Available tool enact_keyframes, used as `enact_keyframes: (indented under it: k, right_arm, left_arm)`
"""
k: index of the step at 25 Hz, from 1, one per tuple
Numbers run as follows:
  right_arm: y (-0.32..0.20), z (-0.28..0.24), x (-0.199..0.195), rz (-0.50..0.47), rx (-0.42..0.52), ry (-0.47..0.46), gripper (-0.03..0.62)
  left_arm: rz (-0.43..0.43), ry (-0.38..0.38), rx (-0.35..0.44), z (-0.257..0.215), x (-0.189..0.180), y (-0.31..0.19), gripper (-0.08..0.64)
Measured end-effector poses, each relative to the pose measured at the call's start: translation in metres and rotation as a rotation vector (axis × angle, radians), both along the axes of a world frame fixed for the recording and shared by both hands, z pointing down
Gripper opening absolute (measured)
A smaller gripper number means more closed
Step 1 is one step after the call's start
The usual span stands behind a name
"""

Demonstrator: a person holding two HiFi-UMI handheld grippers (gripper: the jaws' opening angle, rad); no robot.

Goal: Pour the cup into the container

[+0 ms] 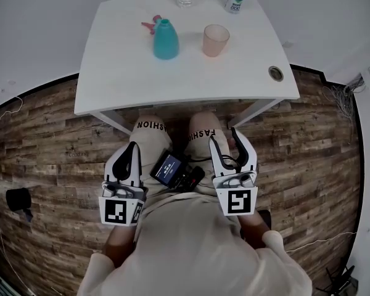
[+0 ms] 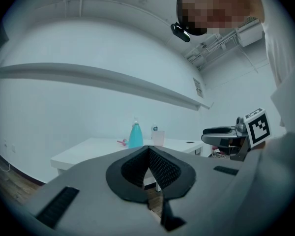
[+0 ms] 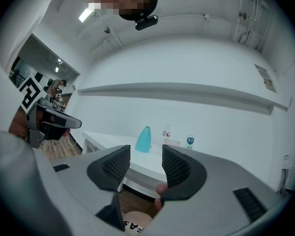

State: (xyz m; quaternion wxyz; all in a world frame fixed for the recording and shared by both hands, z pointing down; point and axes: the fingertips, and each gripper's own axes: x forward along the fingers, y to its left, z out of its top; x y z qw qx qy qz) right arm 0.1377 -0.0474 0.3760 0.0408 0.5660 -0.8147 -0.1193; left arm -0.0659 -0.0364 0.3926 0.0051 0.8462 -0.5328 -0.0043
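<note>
One tabletop (image 1: 123,73): white
Left gripper (image 1: 132,148): above lap, short of tabletop; jaws clenched together, empty
Right gripper (image 1: 224,135): above lap; jaws apart, empty
Bottle (image 1: 166,40): teal, upright, mid-tabletop
Cup (image 1: 215,40): peach, upright, right of Bottle; well apart from both grippers

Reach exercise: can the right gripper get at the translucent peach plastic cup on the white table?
Probably yes: the right gripper, open and empty, faces the translucent peach cup across bare white tabletop; the teal plastic bottle stands to its left.
</note>
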Motion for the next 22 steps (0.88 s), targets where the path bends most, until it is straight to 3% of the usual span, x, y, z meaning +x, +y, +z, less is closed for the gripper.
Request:
enact_keyframes:
  k: [22]
  right_arm:
    - [0.078,0.01,-0.009,-0.008,-0.007,-0.026,0.207]
  left_arm:
    - [0.022,-0.009,-0.02,0.011,-0.002,0.077,0.009]
